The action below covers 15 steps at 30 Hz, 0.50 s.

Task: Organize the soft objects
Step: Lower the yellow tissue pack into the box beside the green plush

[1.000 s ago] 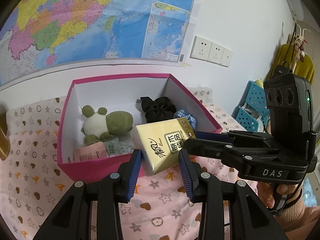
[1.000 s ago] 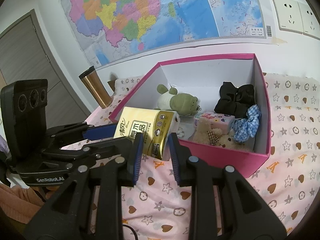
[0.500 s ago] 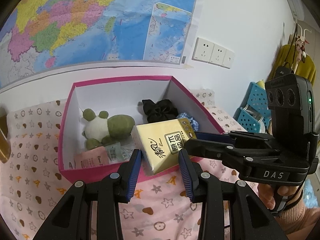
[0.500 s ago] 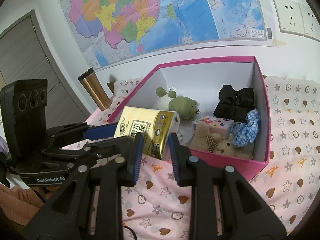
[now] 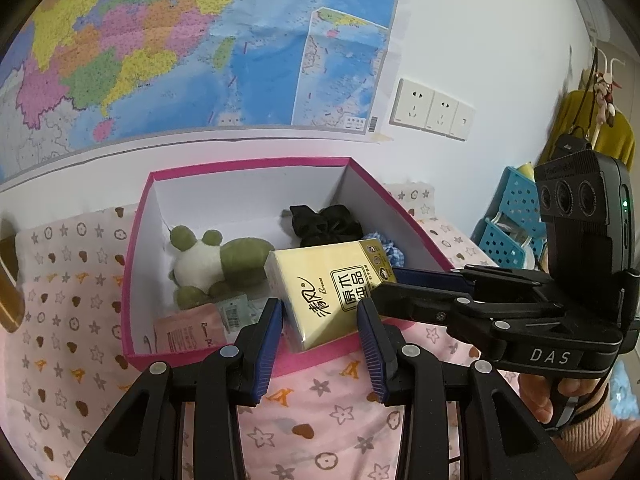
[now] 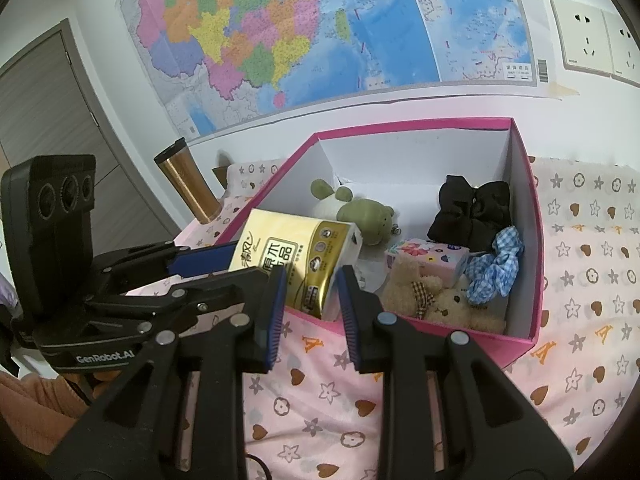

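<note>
A yellow tissue pack (image 5: 332, 286) hangs above the front rim of a pink box (image 5: 136, 268). Both grippers are shut on it: my left gripper (image 5: 320, 314) holds its long sides, my right gripper (image 6: 311, 282) its end. The pack shows in the right wrist view (image 6: 296, 258) too. Inside the box (image 6: 536, 240) lie a green frog plush (image 5: 218, 262), a black scrunchie (image 5: 324, 226), a blue checked scrunchie (image 6: 494, 266), a tan teddy (image 6: 436, 300), a floral tissue pack (image 6: 426, 256) and a pink packet (image 5: 188, 330).
The box stands on a pink patterned cloth (image 6: 580, 280) against a wall with a map (image 5: 160, 48) and sockets (image 5: 432, 110). A copper tumbler (image 6: 186, 182) stands left of the box. Blue baskets (image 5: 512, 220) sit at the right.
Both grippers have carried the tissue pack slightly forward and up over the box's front rim. The box contents have not moved.
</note>
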Each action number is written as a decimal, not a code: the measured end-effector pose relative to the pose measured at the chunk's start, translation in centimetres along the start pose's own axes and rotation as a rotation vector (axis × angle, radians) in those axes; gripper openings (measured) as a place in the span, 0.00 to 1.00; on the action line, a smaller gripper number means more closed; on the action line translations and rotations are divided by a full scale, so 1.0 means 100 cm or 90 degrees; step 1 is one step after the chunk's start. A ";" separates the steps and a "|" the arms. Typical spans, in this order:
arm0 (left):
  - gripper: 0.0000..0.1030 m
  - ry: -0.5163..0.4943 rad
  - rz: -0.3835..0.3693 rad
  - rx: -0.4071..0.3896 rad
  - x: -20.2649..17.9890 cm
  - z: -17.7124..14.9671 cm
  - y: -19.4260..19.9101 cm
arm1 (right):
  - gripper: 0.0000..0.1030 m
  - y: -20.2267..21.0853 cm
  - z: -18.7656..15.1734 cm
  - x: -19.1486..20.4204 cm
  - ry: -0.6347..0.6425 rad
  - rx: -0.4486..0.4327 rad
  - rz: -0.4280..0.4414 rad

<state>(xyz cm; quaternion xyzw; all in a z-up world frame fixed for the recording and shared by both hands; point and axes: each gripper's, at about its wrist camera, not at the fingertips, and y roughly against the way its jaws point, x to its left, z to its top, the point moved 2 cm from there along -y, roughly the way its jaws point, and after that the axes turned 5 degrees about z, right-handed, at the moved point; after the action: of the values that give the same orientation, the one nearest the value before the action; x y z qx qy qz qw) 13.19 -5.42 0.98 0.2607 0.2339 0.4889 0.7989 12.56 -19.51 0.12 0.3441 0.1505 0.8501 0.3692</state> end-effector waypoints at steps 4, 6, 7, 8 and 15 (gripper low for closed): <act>0.37 -0.001 -0.001 0.000 0.001 0.001 -0.002 | 0.29 -0.001 0.001 0.000 0.001 0.000 -0.001; 0.37 -0.001 -0.001 -0.001 0.001 0.001 -0.002 | 0.29 -0.001 0.001 0.000 -0.001 0.000 0.000; 0.37 -0.001 -0.001 -0.001 0.001 0.001 -0.002 | 0.29 -0.001 0.002 0.000 -0.001 -0.001 0.000; 0.37 0.000 -0.001 0.000 0.001 0.001 -0.002 | 0.29 -0.001 0.003 -0.001 -0.002 -0.001 0.000; 0.37 -0.001 -0.002 0.000 0.004 0.004 -0.006 | 0.29 -0.003 0.005 -0.002 0.000 -0.002 -0.001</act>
<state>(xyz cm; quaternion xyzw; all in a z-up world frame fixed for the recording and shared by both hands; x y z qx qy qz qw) 13.95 -5.36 0.86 0.2608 0.2336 0.4872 0.8000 13.16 -19.50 0.21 0.3437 0.1493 0.8499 0.3705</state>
